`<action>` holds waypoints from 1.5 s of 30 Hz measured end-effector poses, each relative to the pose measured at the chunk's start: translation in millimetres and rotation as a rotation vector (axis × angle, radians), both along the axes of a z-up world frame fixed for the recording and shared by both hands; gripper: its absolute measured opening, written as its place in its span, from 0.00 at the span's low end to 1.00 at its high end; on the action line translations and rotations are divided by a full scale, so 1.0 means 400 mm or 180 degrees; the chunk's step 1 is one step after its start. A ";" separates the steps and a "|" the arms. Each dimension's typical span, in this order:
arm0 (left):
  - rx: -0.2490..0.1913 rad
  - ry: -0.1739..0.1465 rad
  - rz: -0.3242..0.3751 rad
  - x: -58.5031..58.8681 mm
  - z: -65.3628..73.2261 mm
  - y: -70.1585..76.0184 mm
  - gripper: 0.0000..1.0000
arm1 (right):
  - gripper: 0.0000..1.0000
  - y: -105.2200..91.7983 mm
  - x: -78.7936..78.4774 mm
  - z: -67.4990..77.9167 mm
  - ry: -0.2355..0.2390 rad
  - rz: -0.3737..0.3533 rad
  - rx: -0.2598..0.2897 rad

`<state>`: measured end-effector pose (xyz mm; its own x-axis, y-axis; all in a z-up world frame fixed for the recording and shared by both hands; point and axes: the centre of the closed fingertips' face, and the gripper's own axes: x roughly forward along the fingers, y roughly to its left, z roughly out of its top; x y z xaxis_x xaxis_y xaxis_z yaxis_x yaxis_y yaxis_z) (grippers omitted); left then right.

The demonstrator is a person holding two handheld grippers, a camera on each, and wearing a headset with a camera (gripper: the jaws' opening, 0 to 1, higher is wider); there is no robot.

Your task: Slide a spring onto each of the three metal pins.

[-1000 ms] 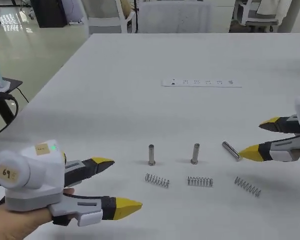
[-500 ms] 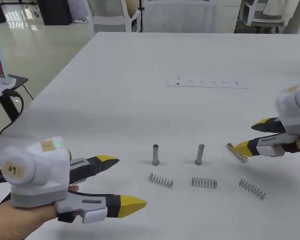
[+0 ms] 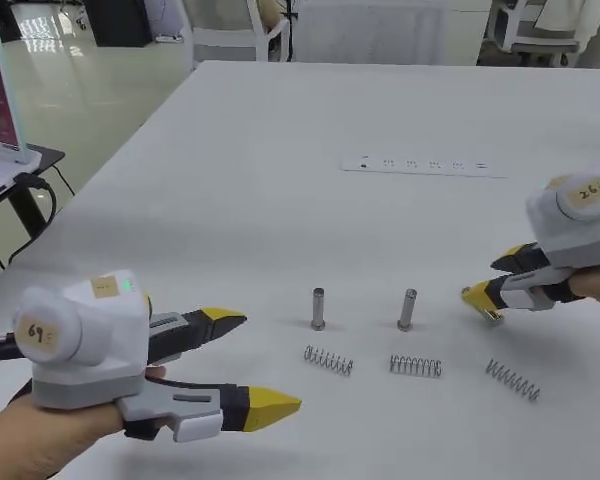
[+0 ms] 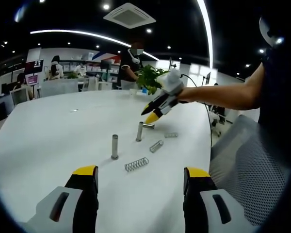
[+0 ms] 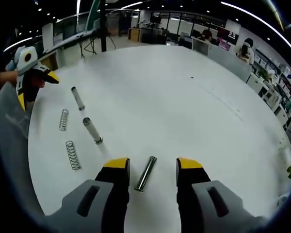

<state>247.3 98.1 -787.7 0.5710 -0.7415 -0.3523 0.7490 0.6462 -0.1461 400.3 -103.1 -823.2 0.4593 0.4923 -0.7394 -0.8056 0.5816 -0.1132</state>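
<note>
a white table (image 3: 280,180) bears a left pin (image 3: 318,308) and a middle pin (image 3: 408,309), both upright and apart, and a third pin (image 5: 145,173) lying flat to their right. one spring lies just in front of each: left spring (image 3: 328,360), middle spring (image 3: 415,366), right spring (image 3: 512,380). a power strip (image 3: 420,166) lies well behind.

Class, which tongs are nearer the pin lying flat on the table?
Right. The right tongs straddle the lying pin; the left tongs hover far off, beyond both upright pins.

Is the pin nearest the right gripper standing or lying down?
Lying down: the pin rests flat on the table between the right gripper's open jaws; the other two pins stand upright.
</note>
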 end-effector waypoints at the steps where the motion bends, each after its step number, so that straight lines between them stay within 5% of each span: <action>1: -0.0004 0.0004 0.0000 0.000 0.000 0.000 0.67 | 0.34 0.003 0.000 -0.002 0.0026 -0.0003 0.0011; 22: 0.0012 0.0061 0.0023 -0.004 -0.010 0.004 0.67 | 0.17 0.004 0.006 -0.060 0.0310 -0.0193 -0.0149; 45: 0.0002 0.0055 0.0016 -0.002 -0.013 0.004 0.67 | 0.06 0.007 0.012 -0.077 0.0548 -0.0483 -0.0145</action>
<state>246.5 99.6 -792.8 0.5687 -0.7383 -0.3626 0.7431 0.6501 -0.1585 405.0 -100.2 -853.9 0.3907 0.3914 -0.8332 -0.7189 0.6950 -0.0106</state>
